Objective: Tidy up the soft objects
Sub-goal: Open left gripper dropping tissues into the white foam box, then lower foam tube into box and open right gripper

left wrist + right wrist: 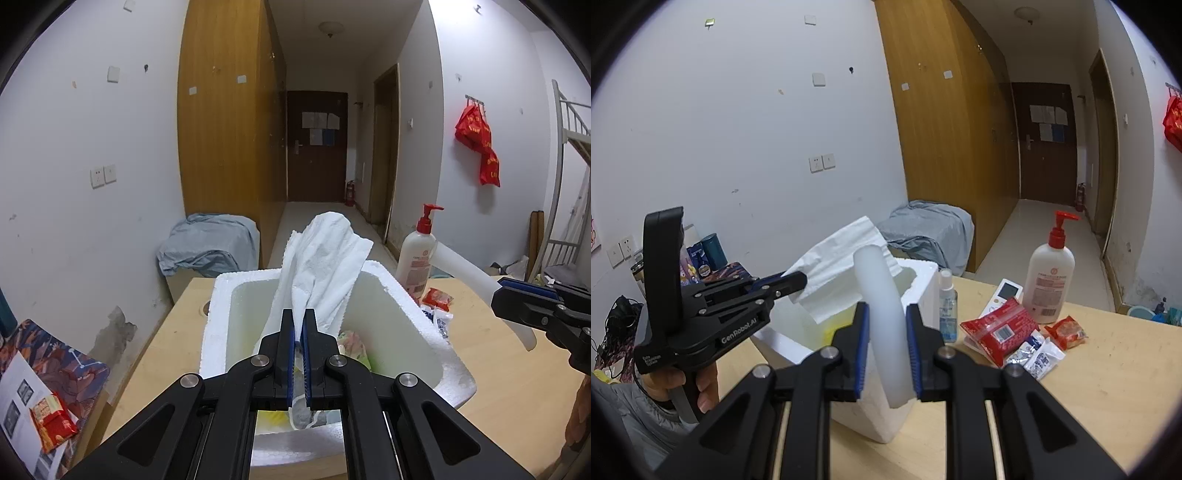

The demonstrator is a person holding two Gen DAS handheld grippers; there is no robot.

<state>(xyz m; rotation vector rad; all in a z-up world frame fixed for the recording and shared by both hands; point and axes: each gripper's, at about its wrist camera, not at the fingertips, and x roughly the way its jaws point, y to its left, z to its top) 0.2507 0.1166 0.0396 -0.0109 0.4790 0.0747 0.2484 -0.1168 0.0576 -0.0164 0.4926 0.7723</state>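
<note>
Item: white paper towel (325,258), crumpled, soft. Location: pinched at its lower end between the closed pads of the left gripper (300,332), standing up above the open mouth of the white foam box (424,314); its free upper part fans toward the far rim.

Item: white foam tube (882,325), curved, soft. Location: clamped between the blue pads of the right gripper (886,332), jaws narrowed onto it; held over the near right corner of the box, the tube's upper end arcing over the cavity.

Step in hand, as judged: both soft pieces are being delivered into the box at once; neither is released yet.

Next move, as judged: lower the towel into the cavity and open the left gripper; then bring the tube fully over the opening, since its length may need tilting to clear the rim.

Box contents: something colourful, yellowish and floral-printed, at the bottom; identity unclear.

Surroundings on the wooden surface (1108,369), right of the box: small spray bottle (948,310), red packet (999,328), orange-red packet (1067,332), small white sachets (1039,356), remote control (1006,291), pump lotion bottle (1049,280). Far left: grey-blue cloth (210,247) draped over a low unit.

Hidden or cut off: the towel's pinched end behind the pads; the box's near wall behind the gripper body; the tube's lower end in the left view. A hand (698,387) shows on the left gripper's handle.
</note>
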